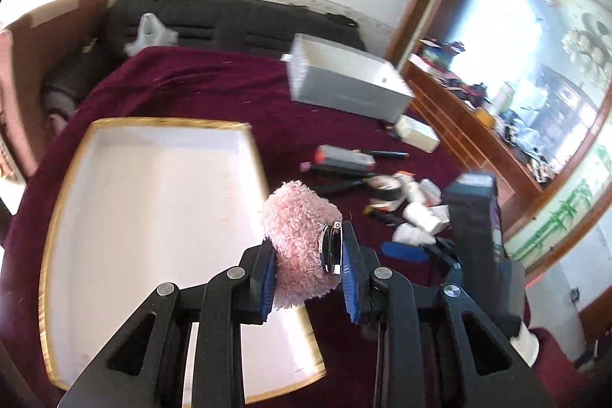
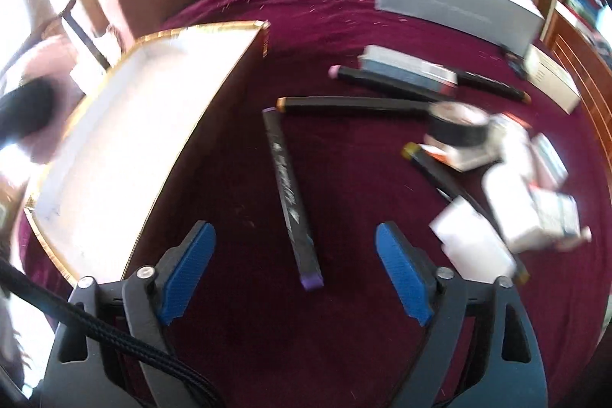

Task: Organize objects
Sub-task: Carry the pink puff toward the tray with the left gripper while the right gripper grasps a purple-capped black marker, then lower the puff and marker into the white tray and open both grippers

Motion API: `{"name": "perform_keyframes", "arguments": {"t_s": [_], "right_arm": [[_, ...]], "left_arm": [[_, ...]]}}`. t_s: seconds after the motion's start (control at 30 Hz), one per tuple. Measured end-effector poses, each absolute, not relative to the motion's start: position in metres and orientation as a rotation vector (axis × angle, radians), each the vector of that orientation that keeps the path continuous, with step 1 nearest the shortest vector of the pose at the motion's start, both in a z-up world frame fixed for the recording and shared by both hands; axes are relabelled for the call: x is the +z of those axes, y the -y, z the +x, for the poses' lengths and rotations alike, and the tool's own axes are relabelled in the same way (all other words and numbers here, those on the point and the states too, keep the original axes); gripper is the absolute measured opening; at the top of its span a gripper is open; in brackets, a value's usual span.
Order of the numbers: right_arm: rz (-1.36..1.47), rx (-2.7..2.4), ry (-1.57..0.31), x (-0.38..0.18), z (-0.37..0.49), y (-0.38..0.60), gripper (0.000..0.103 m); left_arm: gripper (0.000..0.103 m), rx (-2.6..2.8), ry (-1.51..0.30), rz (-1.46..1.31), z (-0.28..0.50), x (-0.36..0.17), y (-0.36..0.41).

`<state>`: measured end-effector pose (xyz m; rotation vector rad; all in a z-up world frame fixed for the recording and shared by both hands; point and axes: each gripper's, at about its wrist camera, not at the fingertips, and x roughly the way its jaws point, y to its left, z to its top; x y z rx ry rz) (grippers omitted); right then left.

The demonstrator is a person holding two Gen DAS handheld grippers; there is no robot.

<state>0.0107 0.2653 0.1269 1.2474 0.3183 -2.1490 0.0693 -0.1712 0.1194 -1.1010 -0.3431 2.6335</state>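
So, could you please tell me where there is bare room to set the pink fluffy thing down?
The white gold-rimmed tray is bare inside. Bare maroon cloth lies between tray and grey box. The markers and small boxes right of the tray are crowded.

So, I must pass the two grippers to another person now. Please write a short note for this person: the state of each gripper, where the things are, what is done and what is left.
Left gripper: shut on a pink fluffy item with a metal clip, held above the near right edge of the white gold-rimmed tray.
Right gripper: open, holding nothing, jaws either side of the purple-capped marker on the maroon cloth.
Done: nothing seen in the tray.
Left: drop the pink item in the tray, then the markers, black tape roll and small white boxes to the tray's right.
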Motion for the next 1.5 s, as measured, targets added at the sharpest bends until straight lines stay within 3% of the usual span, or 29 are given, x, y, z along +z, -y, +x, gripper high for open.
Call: {"name": "perform_keyframes", "arguments": {"t_s": [0.1, 0.17, 0.27, 0.47, 0.67, 0.8, 0.93, 1.1, 1.5], "right_arm": [[1.296, -2.106, -0.377, 0.112, 0.003, -0.241, 0.048], [1.308, -2.130, -0.436, 0.102, -0.001, -0.231, 0.041], [1.316, -2.158, -0.443, 0.105, -0.001, -0.229, 0.013], [1.298, -2.159, -0.250, 0.138, 0.013, -0.255, 0.013], [1.107, -2.149, -0.049, 0.240, 0.043, -0.277, 0.013], [0.992, -2.123, -0.039, 0.312, 0.049, -0.264, 0.013], [0.971, -2.090, -0.126, 0.348, 0.044, -0.224, 0.013], [1.028, -2.024, -0.150, 0.319, 0.038, -0.177, 0.013], [1.317, -1.980, -0.123, 0.166, -0.006, -0.149, 0.013]], "left_arm": [[0.025, 2.642, 0.382, -1.136, 0.074, 0.110, 0.189], [0.025, 2.642, 0.404, -1.145, 0.074, 0.108, 0.196], [0.025, 2.647, 0.417, -1.125, 0.078, 0.110, 0.204], [0.025, 2.668, 0.396, -1.022, 0.095, 0.140, 0.220], [0.025, 2.702, 0.291, -0.884, 0.107, 0.203, 0.242], [0.025, 2.739, 0.173, -0.843, 0.092, 0.253, 0.253], [0.025, 2.794, -0.022, -0.852, 0.064, 0.279, 0.251], [0.025, 2.812, -0.029, -0.878, 0.044, 0.251, 0.260], [0.025, 2.751, 0.140, -1.213, -0.020, 0.096, 0.272]]}}
